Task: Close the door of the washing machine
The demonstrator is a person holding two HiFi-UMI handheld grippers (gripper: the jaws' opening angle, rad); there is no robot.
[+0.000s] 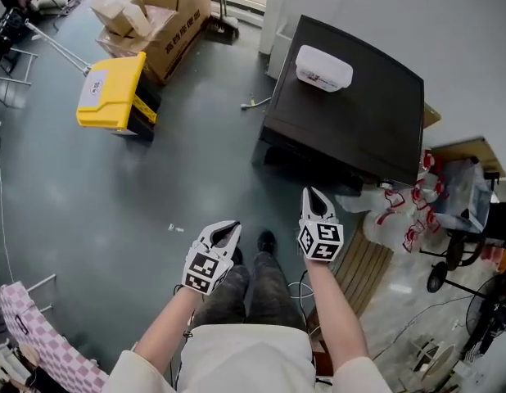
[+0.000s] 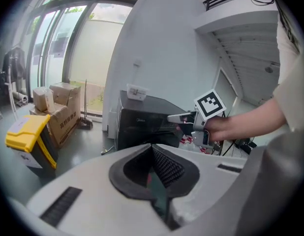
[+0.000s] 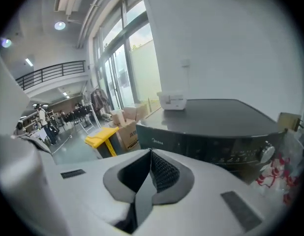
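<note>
A: Door state?

B: Can't tell. Head view shows only the dark top of the washing machine (image 1: 343, 109); its front face is hidden underneath. Right gripper view catches the control panel (image 3: 211, 146) and a knob (image 3: 266, 153), and everything lower sits behind the gripper's own body. In left gripper view the front is dark and the door unreadable.

A: Tools?

B: Left gripper (image 1: 225, 231): jaws together, nothing between. Right gripper (image 1: 313, 192): same, empty. Both are in front of the machine, not touching it; the right one is nearer.

A: Room?

B: The machine stands on a grey floor (image 1: 114, 195) against a white wall (image 1: 449, 23), with a white box (image 1: 323, 67) on top. Yellow bin (image 1: 112, 91) and cardboard boxes (image 1: 163, 11) are well to its left, near tall windows (image 2: 58, 48). Red-and-white bags (image 1: 400, 211) lie just right of it. A pink checked cloth (image 1: 40, 334) is cut off at the bottom-left corner.
</note>
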